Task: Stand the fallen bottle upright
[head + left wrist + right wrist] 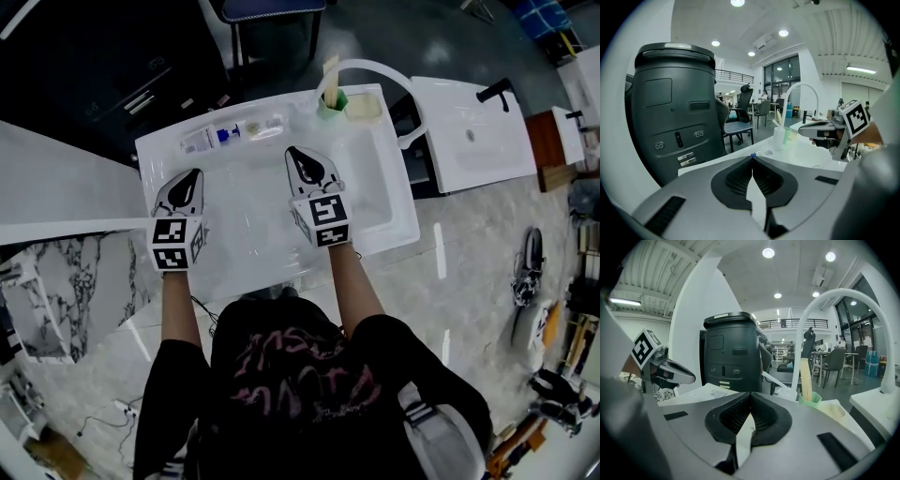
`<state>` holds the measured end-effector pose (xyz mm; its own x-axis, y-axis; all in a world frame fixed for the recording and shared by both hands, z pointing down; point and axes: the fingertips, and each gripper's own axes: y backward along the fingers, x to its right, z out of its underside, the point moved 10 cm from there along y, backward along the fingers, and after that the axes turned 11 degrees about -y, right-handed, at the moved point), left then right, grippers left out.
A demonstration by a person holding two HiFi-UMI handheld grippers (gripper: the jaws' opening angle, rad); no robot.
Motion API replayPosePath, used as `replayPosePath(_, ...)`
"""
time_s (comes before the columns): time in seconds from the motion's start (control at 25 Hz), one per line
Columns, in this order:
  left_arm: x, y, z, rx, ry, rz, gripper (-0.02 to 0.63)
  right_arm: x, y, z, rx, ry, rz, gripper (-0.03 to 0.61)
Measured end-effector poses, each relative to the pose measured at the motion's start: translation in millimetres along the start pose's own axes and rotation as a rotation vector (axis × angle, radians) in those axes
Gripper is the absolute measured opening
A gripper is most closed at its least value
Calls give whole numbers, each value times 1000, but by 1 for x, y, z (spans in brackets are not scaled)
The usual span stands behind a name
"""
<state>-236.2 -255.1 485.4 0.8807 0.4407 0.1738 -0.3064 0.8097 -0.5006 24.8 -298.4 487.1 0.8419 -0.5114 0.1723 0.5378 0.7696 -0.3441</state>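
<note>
Left gripper (196, 174), right gripper (292, 151): both pinched closed, empty; bottle (203, 140) lying on sink (401, 217) ledge; we should open wide, grasp mid-body.

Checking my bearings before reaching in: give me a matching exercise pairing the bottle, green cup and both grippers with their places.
1 bottle
2 green cup
3 left gripper
4 right gripper

A above the sink basin
B lying on the back ledge
C over the left rim
D upright by the faucet

Pairs: 1-B, 2-D, 3-C, 4-A
</note>
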Motion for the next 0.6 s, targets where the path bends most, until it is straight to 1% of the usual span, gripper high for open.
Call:
replayPosePath(0.12, -6, -22, -3, -59, -99, 52, 17, 6, -7, 6, -19, -15, 10, 12)
replayPosePath(0.32, -13, -60, -15, -175, -343, 155, 18, 15, -16, 18, -44, -45, 26, 12)
replayPosePath(0.4, -14, -77, -16, -216, -428, 193, 20, 20, -20, 22, -55, -58, 35, 12)
replayPosePath(0.44, -15, -85, -16, -236, -466, 212, 29, 22, -22, 24, -61, -63, 38, 12)
replayPosePath(0.52, -14, -100, -16, -269, -531, 261, 124, 26, -25, 28, -68, -69, 45, 12)
replayPosePath(0.6, -13, -113, -16, -298, -586, 307, 136, 29, -27, 31, -72, -79, 50, 12)
